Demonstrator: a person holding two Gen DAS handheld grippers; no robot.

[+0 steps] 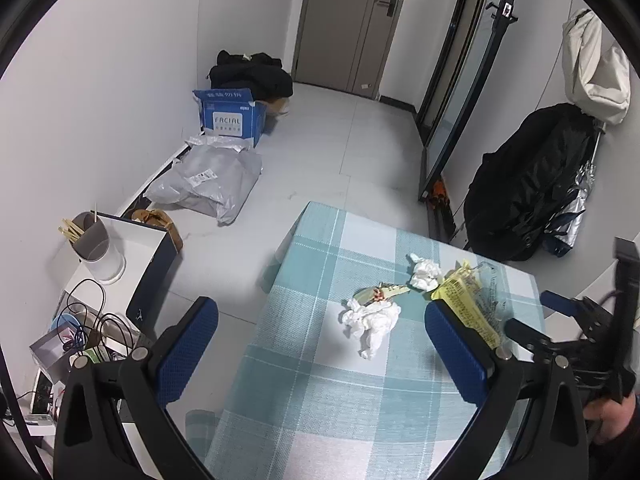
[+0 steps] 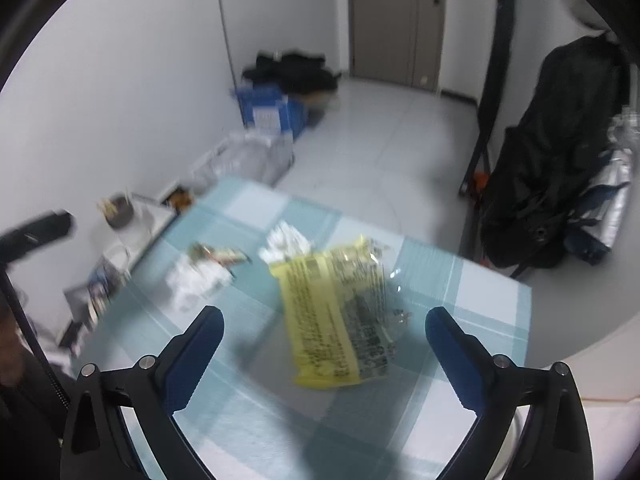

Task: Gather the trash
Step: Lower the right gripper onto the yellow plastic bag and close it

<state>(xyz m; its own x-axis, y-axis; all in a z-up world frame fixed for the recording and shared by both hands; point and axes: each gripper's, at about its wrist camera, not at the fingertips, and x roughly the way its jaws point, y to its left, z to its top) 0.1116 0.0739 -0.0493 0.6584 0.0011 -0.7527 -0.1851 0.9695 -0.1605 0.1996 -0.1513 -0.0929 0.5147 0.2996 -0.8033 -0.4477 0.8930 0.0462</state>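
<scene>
On the teal checked tablecloth lie a large crumpled white tissue, a smaller crumpled tissue, a thin green and red wrapper and a yellow printed plastic wrapper. My left gripper is open above the near part of the table, with the large tissue between its fingers in view. In the blurred right wrist view my right gripper is open above the yellow wrapper, with the tissues to its left. The right gripper also shows in the left wrist view at the right edge.
Left of the table stands a white box top with a grey cup of sticks and tangled cables. On the floor lie a grey plastic bag and a blue FACIAL box. A black bag leans at the right.
</scene>
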